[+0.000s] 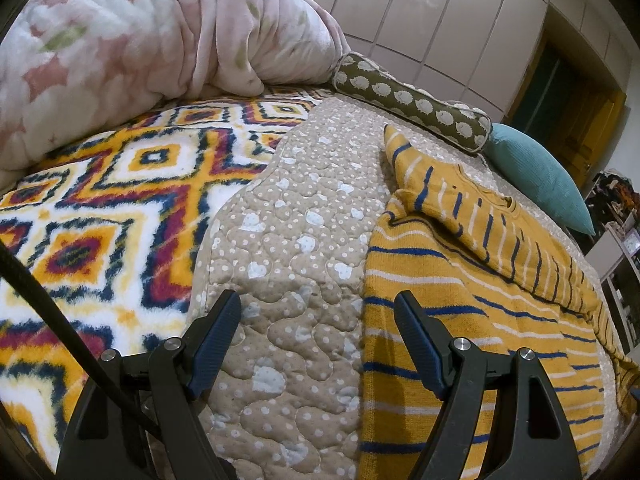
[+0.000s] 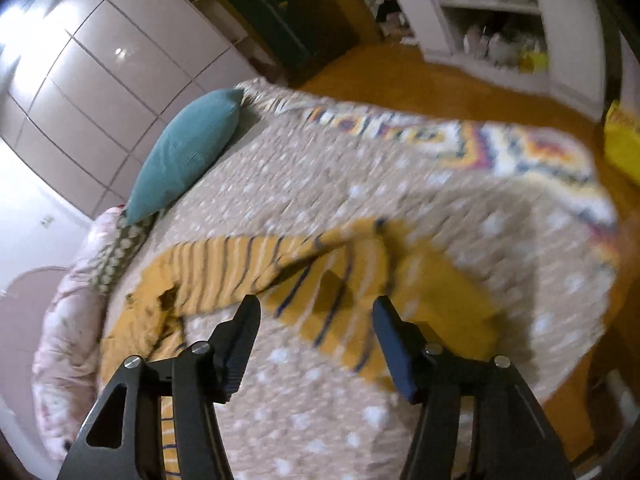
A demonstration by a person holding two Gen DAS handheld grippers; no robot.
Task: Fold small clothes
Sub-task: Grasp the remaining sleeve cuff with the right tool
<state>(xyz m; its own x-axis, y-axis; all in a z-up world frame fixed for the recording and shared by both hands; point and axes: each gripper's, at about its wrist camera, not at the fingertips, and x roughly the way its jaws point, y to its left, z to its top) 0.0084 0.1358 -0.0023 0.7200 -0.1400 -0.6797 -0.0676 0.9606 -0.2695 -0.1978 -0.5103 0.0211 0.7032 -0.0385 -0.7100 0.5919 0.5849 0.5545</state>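
Note:
A small yellow sweater (image 1: 460, 280) with blue and white stripes lies on the beige quilted bedspread (image 1: 296, 216), one sleeve folded across its body. My left gripper (image 1: 320, 312) is open and empty, low over the quilt at the sweater's left edge. In the blurred right wrist view the sweater (image 2: 280, 272) lies ahead with a sleeve stretched out. My right gripper (image 2: 316, 320) is open and empty above the quilt (image 2: 440, 216), just short of the sweater.
A colourful diamond-pattern blanket (image 1: 100, 208) and a pink fluffy duvet (image 1: 140, 40) lie to the left. An olive bolster (image 1: 412, 100) and a teal cushion (image 1: 536, 172) sit at the head of the bed. White wardrobes (image 2: 100, 80), a shelf unit (image 2: 500, 20) and an orange floor (image 2: 400, 80) surround the bed.

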